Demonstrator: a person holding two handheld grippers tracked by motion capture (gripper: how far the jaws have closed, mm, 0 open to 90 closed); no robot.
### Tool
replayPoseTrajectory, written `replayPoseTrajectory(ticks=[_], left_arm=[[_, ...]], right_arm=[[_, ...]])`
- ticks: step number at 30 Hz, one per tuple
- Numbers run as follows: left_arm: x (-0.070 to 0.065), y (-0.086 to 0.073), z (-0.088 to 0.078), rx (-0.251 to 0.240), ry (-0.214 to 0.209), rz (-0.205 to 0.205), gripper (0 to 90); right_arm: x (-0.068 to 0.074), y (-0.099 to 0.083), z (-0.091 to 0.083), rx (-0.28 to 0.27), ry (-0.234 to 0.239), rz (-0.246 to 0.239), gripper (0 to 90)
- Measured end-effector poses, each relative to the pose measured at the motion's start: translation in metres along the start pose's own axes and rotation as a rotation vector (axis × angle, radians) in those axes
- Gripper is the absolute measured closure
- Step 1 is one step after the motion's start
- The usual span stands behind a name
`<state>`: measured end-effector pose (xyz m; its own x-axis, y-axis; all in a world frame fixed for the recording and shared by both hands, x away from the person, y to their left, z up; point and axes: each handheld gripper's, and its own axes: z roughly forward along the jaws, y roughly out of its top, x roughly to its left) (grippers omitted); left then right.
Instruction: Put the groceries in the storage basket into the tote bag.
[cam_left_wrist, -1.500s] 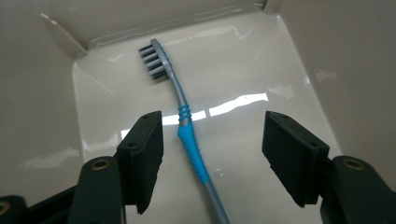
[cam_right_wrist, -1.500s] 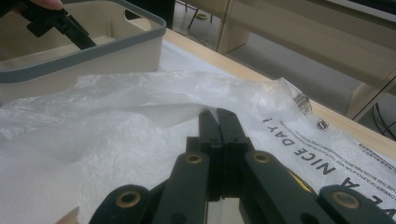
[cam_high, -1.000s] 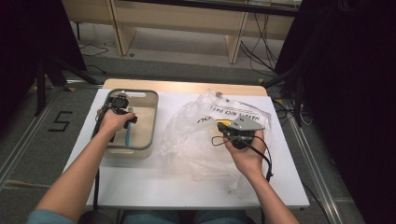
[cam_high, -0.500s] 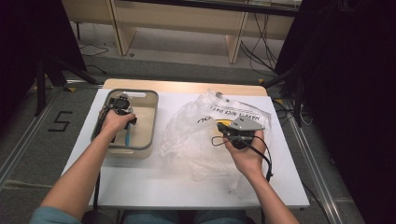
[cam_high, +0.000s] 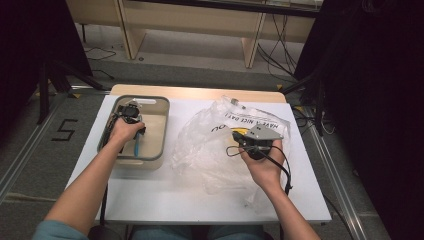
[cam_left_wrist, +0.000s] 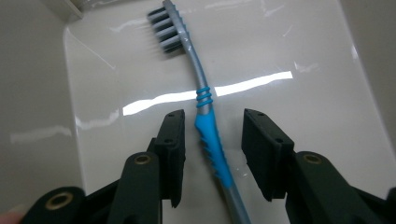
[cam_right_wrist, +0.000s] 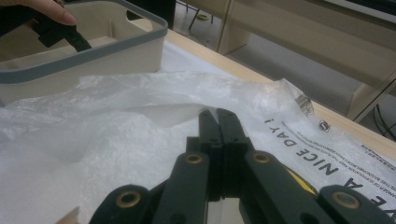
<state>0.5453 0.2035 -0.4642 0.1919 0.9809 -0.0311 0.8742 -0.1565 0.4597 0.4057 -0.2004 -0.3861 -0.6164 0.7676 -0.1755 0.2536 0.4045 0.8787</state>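
A grey-and-blue toothbrush lies on the floor of a beige bin; its blue grip shows in the high view. My left gripper reaches down into the bin with one jaw on each side of the blue grip. Its jaws have just been closing, and a gap still separates the pads from the handle. My right gripper is shut, with the edge of a clear plastic bag pinched at its tips. In the high view the right gripper sits over the crumpled bag.
The bin has a grey rim and stands at the left of the white table. The bag, printed with black lettering, spreads over the table's middle and right. Shelving stands on the floor beyond the far edge.
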Motion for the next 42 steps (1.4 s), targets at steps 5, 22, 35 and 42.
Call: replayPoseTrajectory(ticks=[5,22,35,42], left_arm=[[0.0008,0.0006,-0.0002,0.009,0.001,-0.020,61.7],[0.0025,0.0042,-0.0002,0.044,0.009,-0.046,70.6],[0.0004,0.0056,-0.0001,0.057,0.025,-0.049,75.7],[-0.0011,0.0060,-0.0001,0.063,0.033,-0.064,78.2]], right_arm=[[0.0007,0.0000,0.0005,-0.002,0.000,-0.001,90.0],[0.0005,0.0002,-0.0003,-0.011,-0.005,-0.006,90.0],[0.0006,0.0004,-0.0009,-0.009,-0.004,-0.003,90.0],[0.0006,0.0004,-0.0010,-0.012,-0.003,-0.005,90.0]])
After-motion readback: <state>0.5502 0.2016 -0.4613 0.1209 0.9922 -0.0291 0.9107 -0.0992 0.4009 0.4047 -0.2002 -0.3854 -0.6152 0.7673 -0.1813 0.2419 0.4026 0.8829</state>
